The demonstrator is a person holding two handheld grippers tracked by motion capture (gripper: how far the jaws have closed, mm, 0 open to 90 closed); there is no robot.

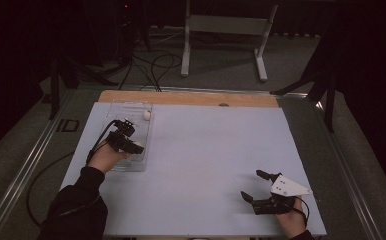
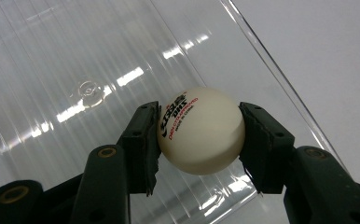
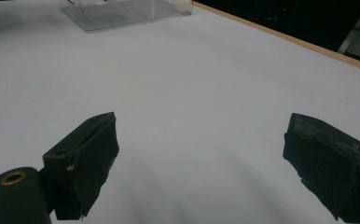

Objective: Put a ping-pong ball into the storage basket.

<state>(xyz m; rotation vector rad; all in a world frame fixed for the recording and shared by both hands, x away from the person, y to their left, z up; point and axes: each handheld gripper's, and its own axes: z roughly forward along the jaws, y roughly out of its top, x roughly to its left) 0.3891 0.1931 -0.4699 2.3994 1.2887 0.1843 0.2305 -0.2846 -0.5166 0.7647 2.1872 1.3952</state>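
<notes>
A white table tennis ball [image 2: 200, 131] with red and black print sits between the pads of my left gripper [image 2: 199, 140], which is shut on it. Below it is the ribbed floor of a clear plastic tray [image 2: 75, 60]. From above, my left gripper [image 1: 131, 143] hangs over the tray [image 1: 127, 167] at the table's left, the ball [image 1: 138, 145] a pale spot at its tip. A second white ball [image 1: 146, 115] lies at the tray's far right corner. My right gripper [image 1: 255, 185] rests near the front right with its jaws wide apart; nothing lies between its pads [image 3: 92, 158].
A pale blue mat [image 1: 206, 150] covers the table, with a wooden strip [image 1: 191, 98] along its far edge. The right gripper view catches the tray [image 3: 122, 16] and the second ball [image 3: 183, 4] far off. Cables and a white stand [image 1: 226, 30] are on the floor beyond.
</notes>
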